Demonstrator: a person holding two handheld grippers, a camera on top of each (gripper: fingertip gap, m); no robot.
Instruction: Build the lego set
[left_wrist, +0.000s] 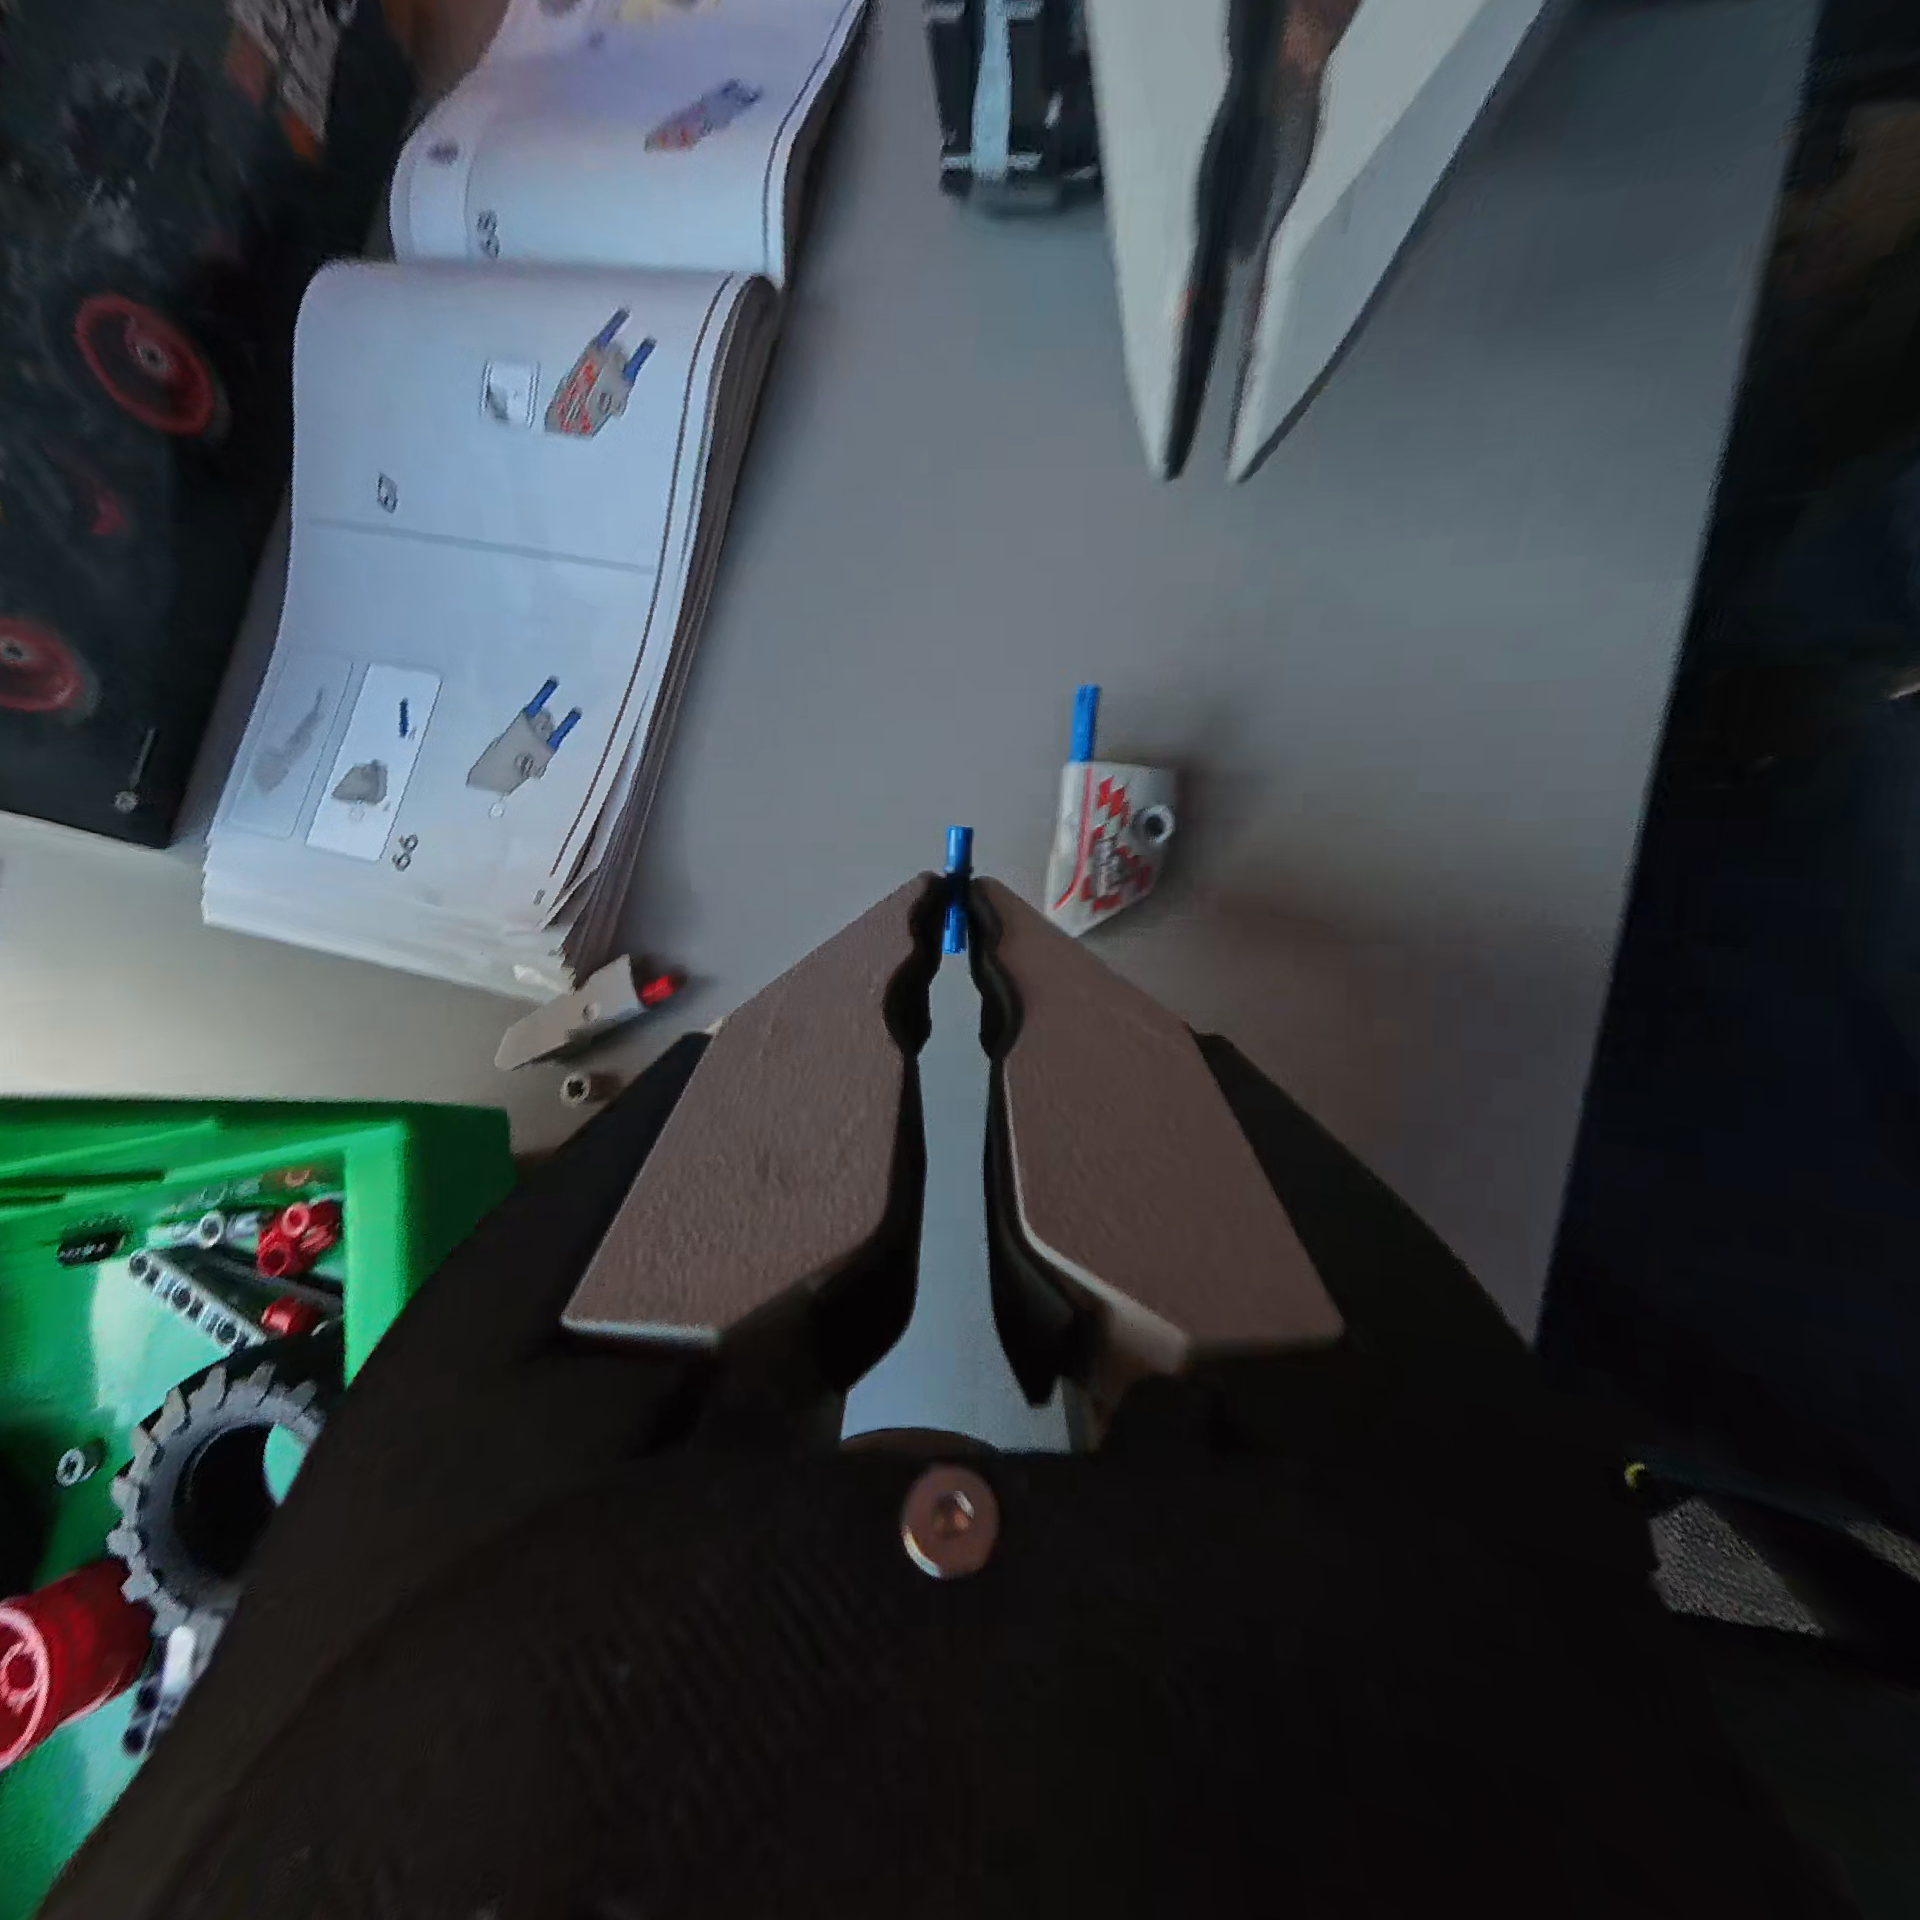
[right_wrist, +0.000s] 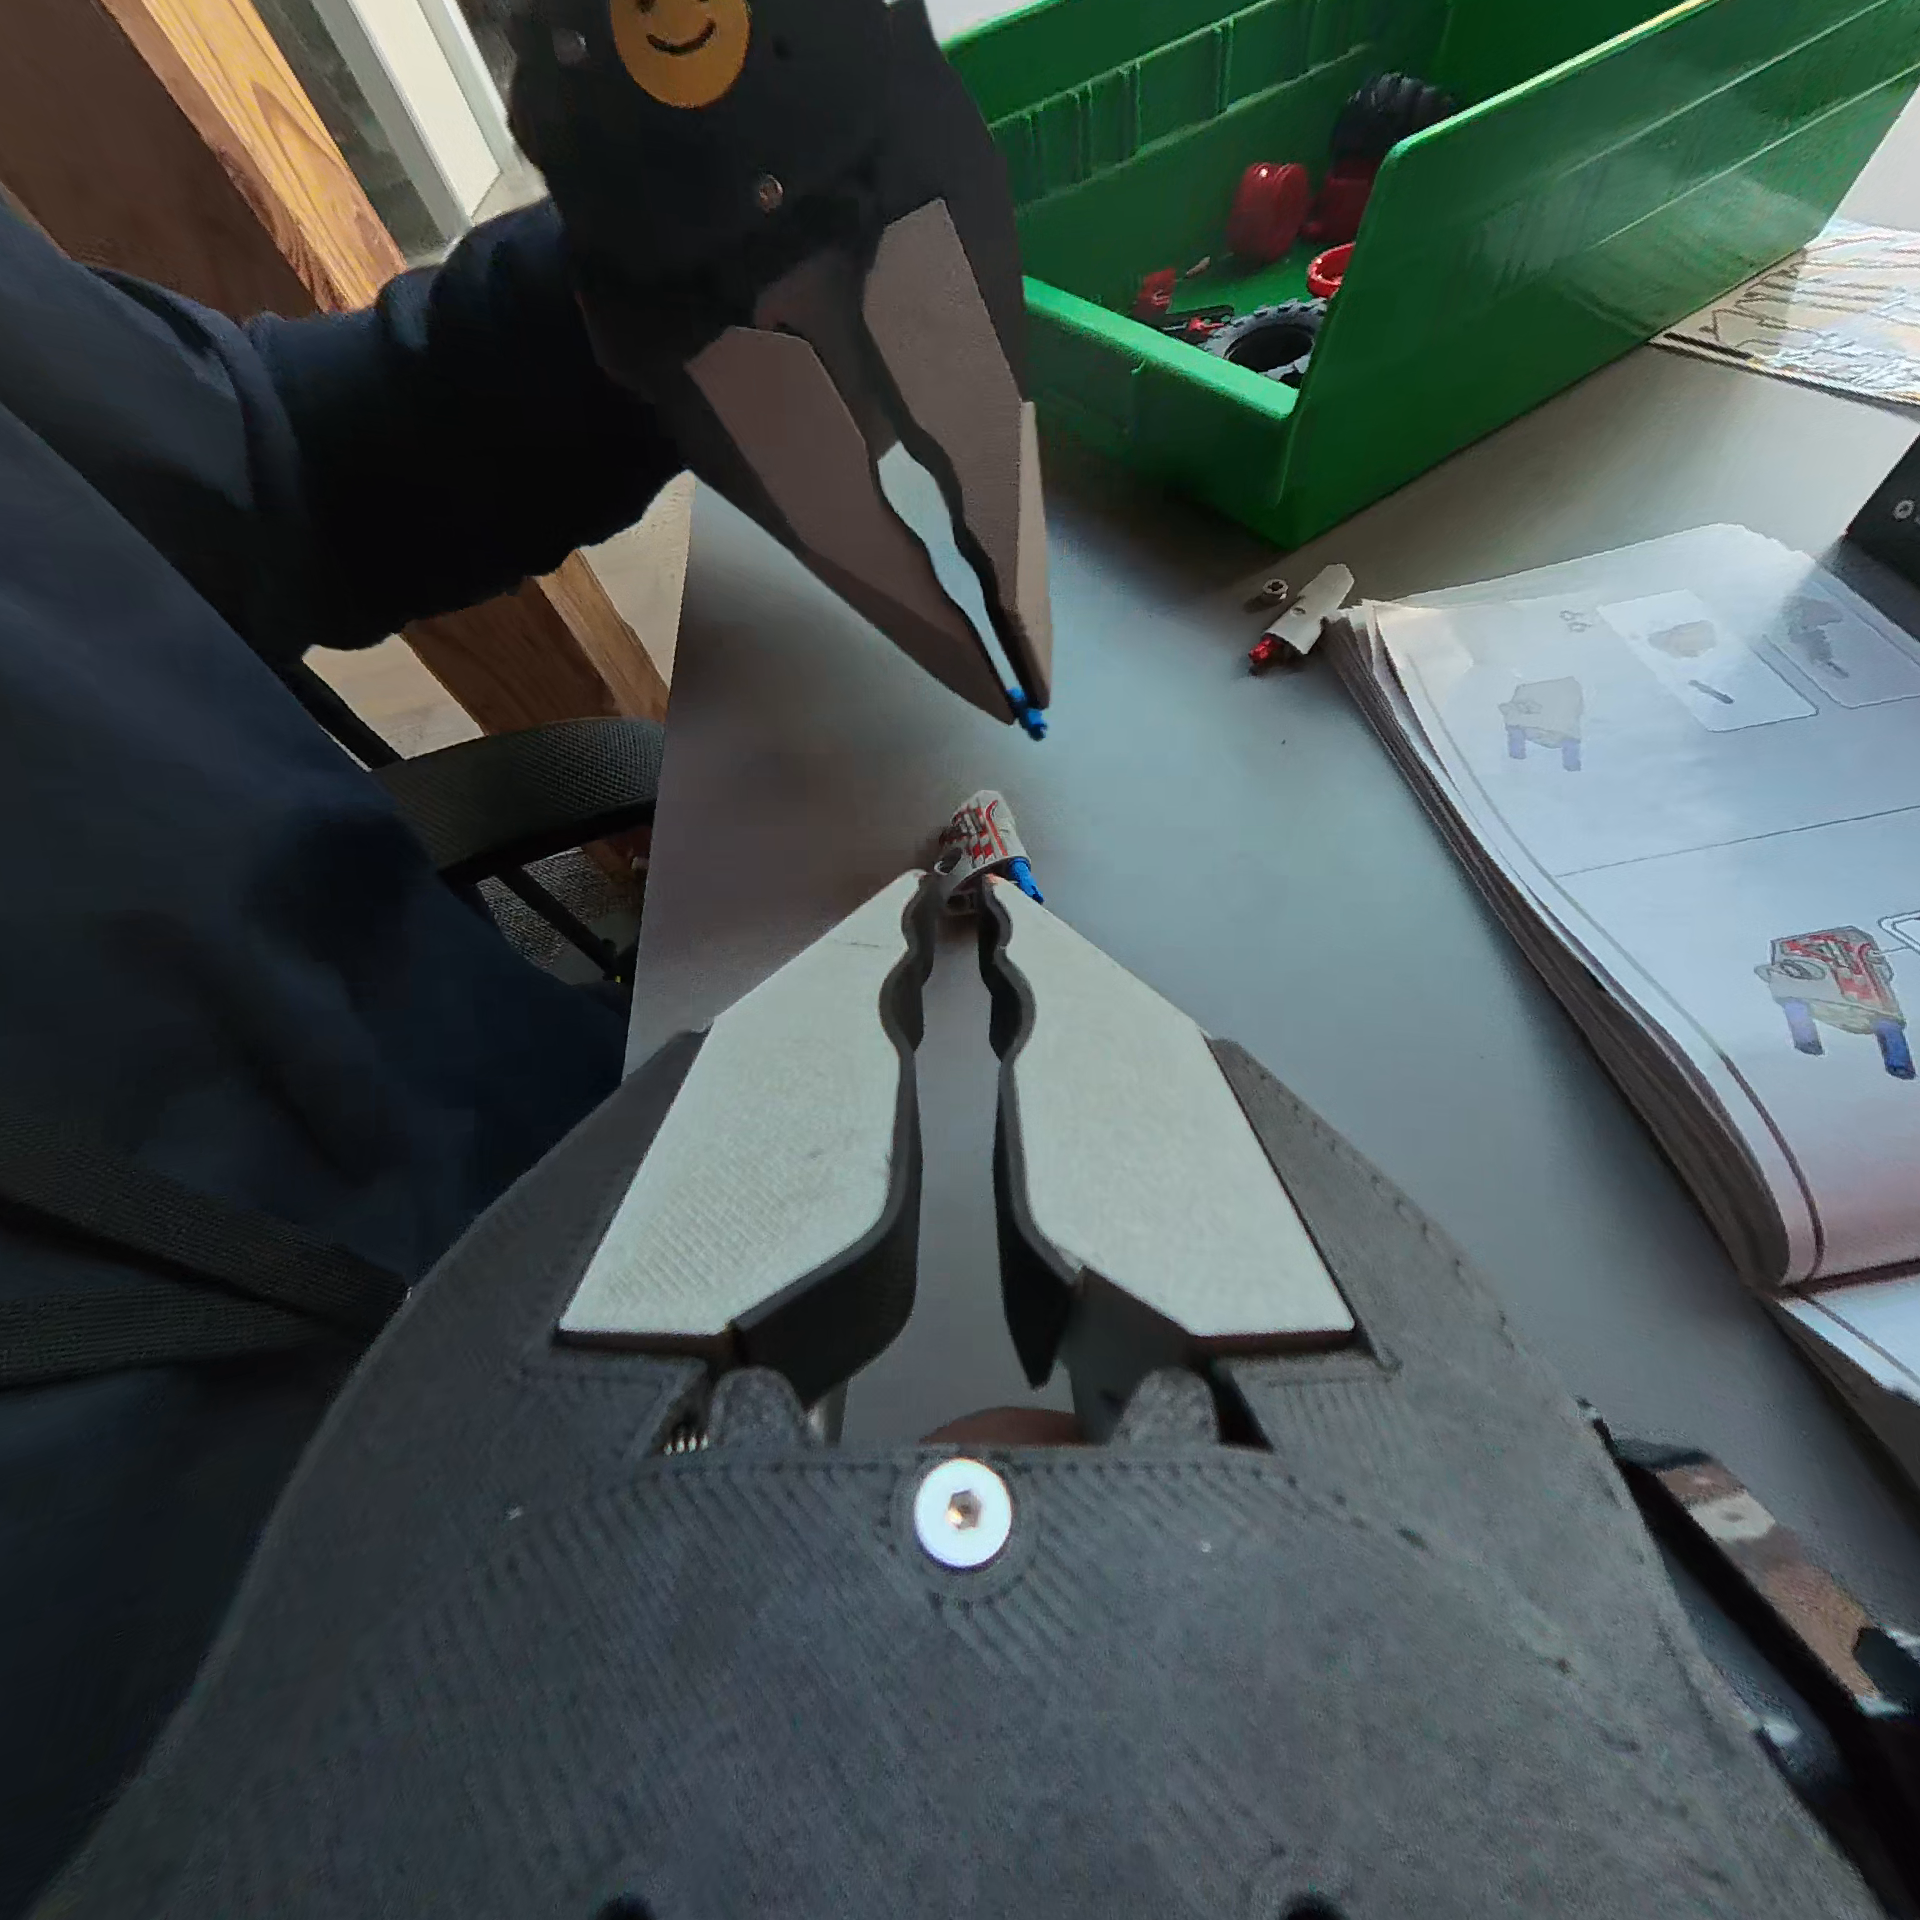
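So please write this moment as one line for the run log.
left gripper: shut on blue pin | right gripper: raised, not holding grey panel piece | panel: on table, one pin already in

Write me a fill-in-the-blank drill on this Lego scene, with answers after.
1. The left tool pinches a small ____ pin.
2. The printed grey panel lies on the table with ____ blue pin in it.
3. Spare wheels and tyres sit in the ____ bin.

Answers: blue; one; green
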